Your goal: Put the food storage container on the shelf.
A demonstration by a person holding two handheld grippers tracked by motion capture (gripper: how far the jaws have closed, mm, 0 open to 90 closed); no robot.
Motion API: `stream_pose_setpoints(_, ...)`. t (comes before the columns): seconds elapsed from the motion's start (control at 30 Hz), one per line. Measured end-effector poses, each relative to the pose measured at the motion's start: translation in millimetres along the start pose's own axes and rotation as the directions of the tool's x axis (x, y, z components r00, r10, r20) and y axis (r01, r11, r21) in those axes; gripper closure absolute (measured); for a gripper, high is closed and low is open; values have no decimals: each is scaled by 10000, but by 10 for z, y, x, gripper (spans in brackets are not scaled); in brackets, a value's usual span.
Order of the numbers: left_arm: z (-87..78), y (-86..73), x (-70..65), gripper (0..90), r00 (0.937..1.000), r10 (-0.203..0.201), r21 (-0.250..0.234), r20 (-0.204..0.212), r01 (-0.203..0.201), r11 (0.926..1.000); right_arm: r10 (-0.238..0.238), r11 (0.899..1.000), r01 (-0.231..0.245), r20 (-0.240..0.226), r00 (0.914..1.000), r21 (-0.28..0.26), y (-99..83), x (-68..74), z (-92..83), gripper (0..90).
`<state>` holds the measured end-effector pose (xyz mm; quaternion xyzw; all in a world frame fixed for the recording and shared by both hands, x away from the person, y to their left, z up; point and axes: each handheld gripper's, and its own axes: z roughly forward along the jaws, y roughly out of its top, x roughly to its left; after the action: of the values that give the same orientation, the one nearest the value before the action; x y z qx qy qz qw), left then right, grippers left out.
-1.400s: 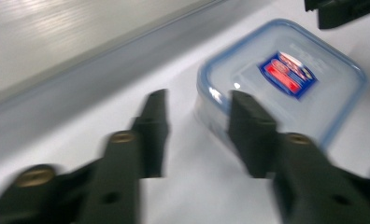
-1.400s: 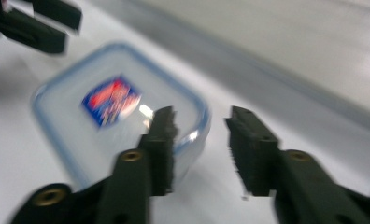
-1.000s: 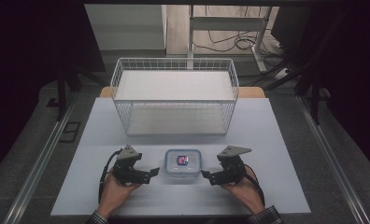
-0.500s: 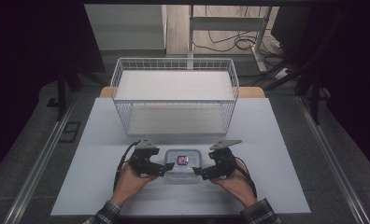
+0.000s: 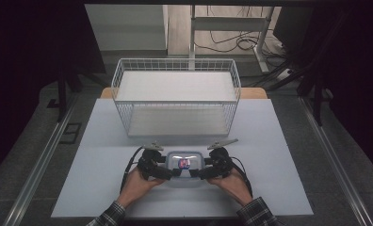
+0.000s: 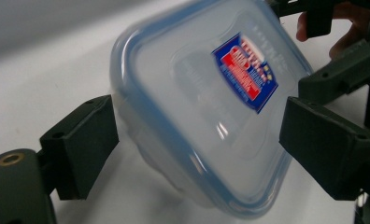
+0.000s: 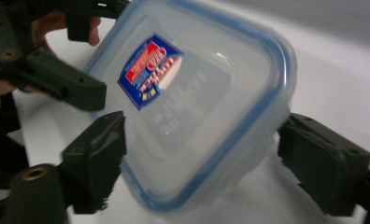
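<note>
In the lower middle of the high view, our left hand-held gripper (image 5: 173, 172) has just been closing its jaws around the left end of the clear lidded container (image 5: 185, 165); in the left gripper view the pads (image 6: 82, 144) stand at its sides, and we cannot tell whether they press. The container sits on the white worktop (image 5: 279, 188), below the wire basket (image 5: 175, 96). Our right hand-held gripper (image 5: 199, 172) has likewise been closing on the right end, contact unclear.
</note>
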<state>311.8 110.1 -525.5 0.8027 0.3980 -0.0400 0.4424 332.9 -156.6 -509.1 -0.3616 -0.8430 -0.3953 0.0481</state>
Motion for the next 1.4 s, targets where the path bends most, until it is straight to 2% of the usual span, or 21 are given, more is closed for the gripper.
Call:
stream_pose_setpoints(0.07, -17, -15, -5, 128, 10000, -15, -9, 9, 15, 10000, -49, 10000, 49, -28, 10000, 17, -15, 3, -15, 195)
stream_pose_setpoints(0.13, -60, -33, -27, 177, 10000, 2, -4, -33, -2, 10000, -71, 10000, 71, -98, 9999, 5, -71, 25, -70, 264)
stream_pose_setpoints(0.23, -129, -78, -42, 281, 10000, 23, -91, 29, -23, 10000, -354, 9994, 355, 62, 9994, -45, -101, 60, -130, 337)
stream_pose_setpoints(0.27, -129, -78, -42, 325, 10000, 23, -91, 29, -23, 10000, -354, 9994, 355, 62, 9994, -45, -101, 60, -130, 337)
stream_pose_setpoints(0.33, -193, -113, -47, 372, 9998, 162, -193, 73, -161, 9997, -414, 9990, 415, 87, 9991, -156, -115, 58, -181, 405)
stream_pose_setpoints(0.37, -229, -141, -31, 436, 9996, 57, -388, 261, -47, 9992, -381, 9989, 377, -129, 9992, -263, -138, 38, -225, 462)
stream_pose_setpoints(0.4, -229, -141, -31, 456, 9996, 57, -388, 261, -47, 9992, -368, 9989, 361, -242, 9990, -290, -144, 29, -237, 482)
stream_pose_setpoints(0.43, -253, -173, -4, 476, 9984, -82, -668, 560, 119, 9977, -360, 9990, 351, -333, 9988, -280, -148, 20, -258, 507)
stream_pose_setpoints(0.5, -268, -200, 14, 502, 9971, -188, -812, 739, 248, 9964, -264, 9992, 247, -522, 9983, -324, -164, 3, -278, 529)
stream_pose_setpoints(0.73, -297, -256, 0, 530, 9962, -218, -955, 847, 299, 9950, 136, 9986, -178, -824, 9965, -499, -184, -18, -296, 547)
stream_pose_setpoints(0.8, -301, -267, 14, 544, 9948, -310, -988, 965, 406, 9943, 223, 9976, -281, -898, 9957, -634, -196, -29, -291, 546)
stream_pose_setpoints(0.83, -309, -274, 45, 553, 9916, -449, -968, 1217, 569, 9937, 302, 9967, -370, -933, 9952, -722, -201, -45, -289, 546)
stream_pose_setpoints(0.87, -315, -283, 63, 558, 9896, -537, -985, 1336, 672, 9929, 346, 9963, -414, -891, 9954, -753, -203, -46, -293, 561)
stream_pose_setpoints(0.9, -317, -295, 86, 564, 9869, -756, -1011, 1427, 906, 9907, 311, 9956, -375, -746, 9967, -854, -205, -52, -318, 666)
stream_pose_setpoints(0.93, -317, -295, 86, 571, 9869, -756, -1011, 1427, 906, 9907, 311, 9956, -375, -746, 9967, -854, -205, -52, -318, 666)
stream_pose_setpoints(0.97, -314, -305, 98, 571, 9850, -781, -1072, 1541, 953, 9897, 297, 9927, -382, -749, 9968, -1146, -210, -64, -352, 688)
stream_pose_setpoints(1.03, -311, -285, 72, 571, 9886, -691, -1061, 1339, 836, 9908, 247, 9957, -316, -785, 9966, -871, -198, -64, -335, 648)
stream_pose_setpoints(1.1, -309, -292, 78, 572, 9877, -733, -1081, 1382, 886, 9902, 56, 9966, -105, -601, 9982, -815, -191, -41, -321, 638)
stream_pose_setpoints(1.17, -312, -287, 83, 574, 9883, -562, -1060, 1417, 716, 9918, 75, 9961, -138, -718, 9974, -875, -192, -59, -320, 623)
stream_pose_setpoints(1.23, -314, -286, 88, 574, 9884, -457, -1036, 1446, 611, 9927, 83, 9956, -156, -789, 9968, -919, -190, -91, -298, 529)
stream_pose_setpoints(1.4, -306, -294, 141, 579, 9834, -514, -1075, 1740, 708, 9917, 201, 9931, -349, -1310, 9912, -1122, -187, -157, -274, 557)
